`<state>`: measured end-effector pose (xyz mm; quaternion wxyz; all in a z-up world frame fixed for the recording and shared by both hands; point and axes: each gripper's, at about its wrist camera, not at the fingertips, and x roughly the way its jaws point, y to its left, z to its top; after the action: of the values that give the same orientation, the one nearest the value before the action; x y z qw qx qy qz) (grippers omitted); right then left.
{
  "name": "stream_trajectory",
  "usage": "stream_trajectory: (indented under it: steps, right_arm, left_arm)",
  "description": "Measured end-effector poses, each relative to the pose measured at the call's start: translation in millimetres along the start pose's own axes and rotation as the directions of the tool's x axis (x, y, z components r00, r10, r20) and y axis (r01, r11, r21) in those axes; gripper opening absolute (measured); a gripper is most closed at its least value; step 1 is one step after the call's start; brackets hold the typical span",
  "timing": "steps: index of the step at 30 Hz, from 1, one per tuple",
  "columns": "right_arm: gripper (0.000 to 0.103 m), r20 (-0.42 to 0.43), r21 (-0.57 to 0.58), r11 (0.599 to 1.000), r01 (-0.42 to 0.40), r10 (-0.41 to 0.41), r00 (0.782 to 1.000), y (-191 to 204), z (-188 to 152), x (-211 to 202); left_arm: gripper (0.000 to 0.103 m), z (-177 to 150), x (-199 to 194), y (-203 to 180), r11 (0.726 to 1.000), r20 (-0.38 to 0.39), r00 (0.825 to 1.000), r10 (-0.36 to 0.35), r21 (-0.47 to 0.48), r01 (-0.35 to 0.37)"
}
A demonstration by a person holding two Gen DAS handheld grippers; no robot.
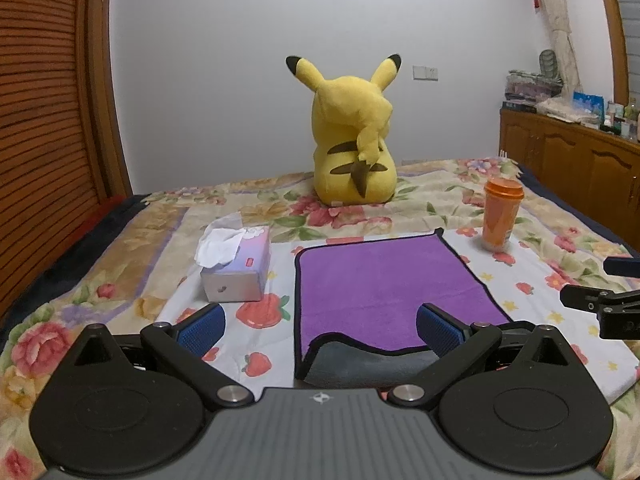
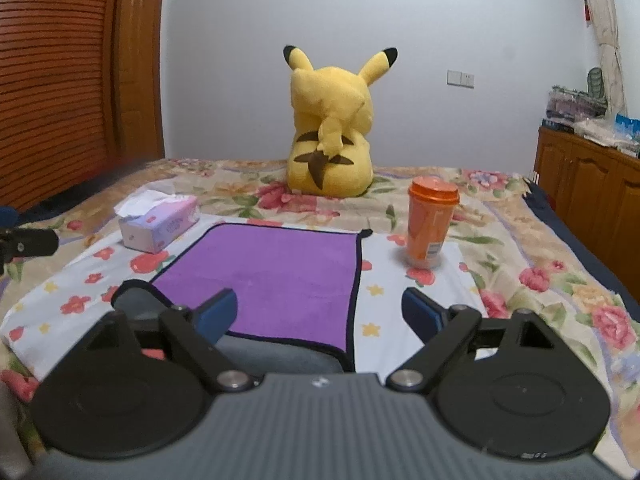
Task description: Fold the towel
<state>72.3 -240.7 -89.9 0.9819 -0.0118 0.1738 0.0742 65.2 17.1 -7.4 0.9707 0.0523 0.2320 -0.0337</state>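
Observation:
A purple towel [image 1: 384,280] with black trim lies flat on a white strawberry-print cloth on the bed; its near edge is turned over and shows the grey underside [image 1: 360,364]. My left gripper [image 1: 320,328] is open and empty, just above the towel's near-left corner. In the right wrist view the towel [image 2: 272,276] lies ahead, its grey flap [image 2: 276,352] at the near edge. My right gripper [image 2: 320,314] is open and empty over the towel's near-right corner. The right gripper's tips [image 1: 600,300] show at the left view's right edge.
A tissue box [image 1: 236,264] stands left of the towel, an orange lidded cup [image 1: 502,216] right of it. A yellow Pikachu plush [image 1: 352,136] sits behind on the floral bedspread [image 1: 120,264]. A wooden headboard [image 1: 48,120] is at left, wooden cabinets [image 1: 572,160] at right.

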Motion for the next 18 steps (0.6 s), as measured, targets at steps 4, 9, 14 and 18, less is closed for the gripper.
stream_trajectory:
  steps: [4, 9, 14, 18]
  right_arm:
    - [0.089, -0.034, -0.003, 1.000, -0.014, 0.014, 0.999, 0, -1, 11]
    - [0.088, -0.068, -0.003, 0.999, -0.032, 0.032, 0.997, -1, 1, 25]
    - [0.087, -0.113, 0.001, 0.999, -0.048, 0.048, 0.992, -3, 2, 39]
    - [0.084, -0.145, 0.005, 0.998, -0.068, 0.068, 0.987, -4, 1, 49]
  left_arm:
    - [0.103, 2, 14, 8, 1.000, -0.023, 1.000, 0.002, -0.012, -0.002]
    - [0.103, 3, 30, 13, 1.000, -0.052, 0.999, -0.008, -0.007, 0.007]
    - [0.097, 4, 48, 20, 1.000, -0.084, 0.996, -0.015, -0.008, 0.014]
    - [0.090, 4, 62, 26, 0.999, -0.111, 0.993, -0.039, -0.012, 0.038]
